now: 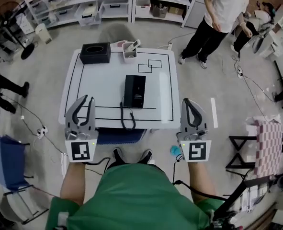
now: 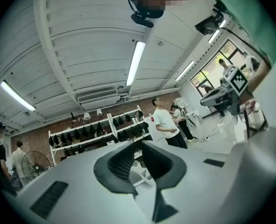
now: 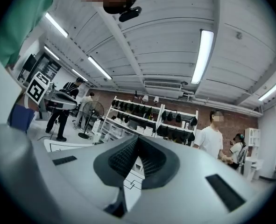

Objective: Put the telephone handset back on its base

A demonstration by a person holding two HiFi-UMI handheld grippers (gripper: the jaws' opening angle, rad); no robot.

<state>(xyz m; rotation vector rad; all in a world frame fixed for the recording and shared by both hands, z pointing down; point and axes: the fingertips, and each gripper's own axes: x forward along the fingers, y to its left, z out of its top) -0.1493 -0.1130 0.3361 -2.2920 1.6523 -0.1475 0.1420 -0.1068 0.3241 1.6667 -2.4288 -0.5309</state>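
Bright, even light comes from tube lamps point(image 3: 204, 55) high above the jaws, flaring white in both gripper views, where fisheye bends the ceiling point(image 2: 81, 55), blackens the corners and softens the foreground beside the jaws, while the head view is sharp, with faint shadows around the bench point(image 1: 103, 90).

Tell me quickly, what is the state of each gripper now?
Left gripper: jaws closed, holding nothing.
Right gripper: jaws closed, holding nothing.

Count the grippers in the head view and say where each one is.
2. The left gripper hangs over the near left corner of the white table, the right gripper just off its near right corner. Both are shut and empty.
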